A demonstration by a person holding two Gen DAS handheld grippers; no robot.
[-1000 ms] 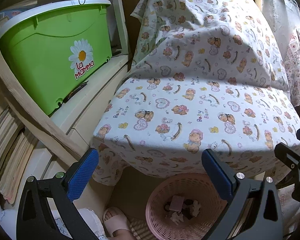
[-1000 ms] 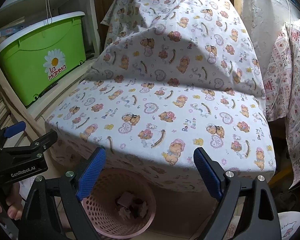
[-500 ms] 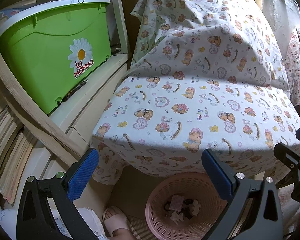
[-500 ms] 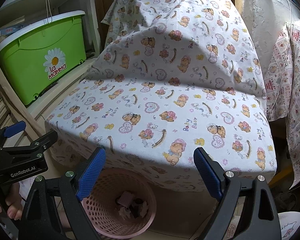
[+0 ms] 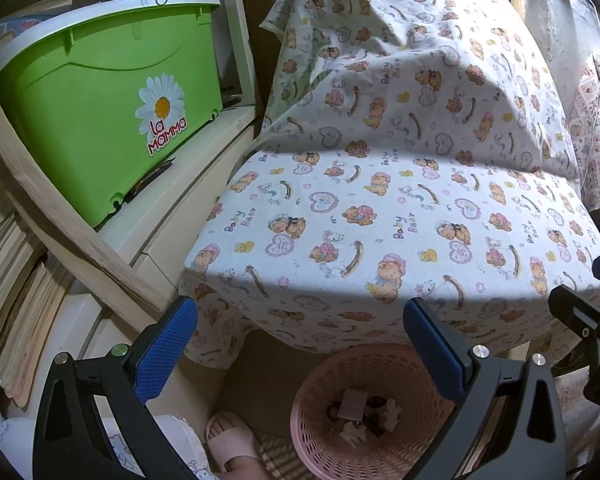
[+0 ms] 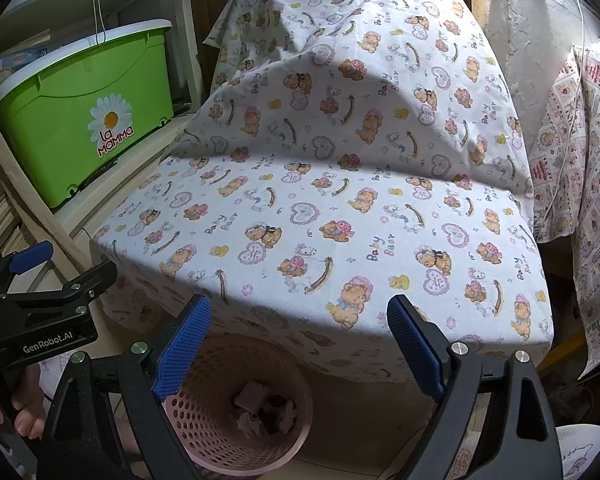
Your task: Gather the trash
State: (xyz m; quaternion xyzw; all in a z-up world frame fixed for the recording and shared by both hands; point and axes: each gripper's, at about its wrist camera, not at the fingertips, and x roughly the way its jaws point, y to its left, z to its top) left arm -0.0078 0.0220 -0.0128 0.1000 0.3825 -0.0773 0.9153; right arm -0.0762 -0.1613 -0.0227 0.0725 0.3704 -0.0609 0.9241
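Both tools hung with their blue pads spread wide and nothing between them — the left tool and the right tool alike. Below them stood a pink basket on the floor, just under the edge of the worktop's bear-print cloth. Crumpled trash lay inside it — scraps and a small brownish card.

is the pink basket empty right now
No, the pink basket on the floor already holds several crumpled scraps of trash, seen through its open top in the right wrist view.
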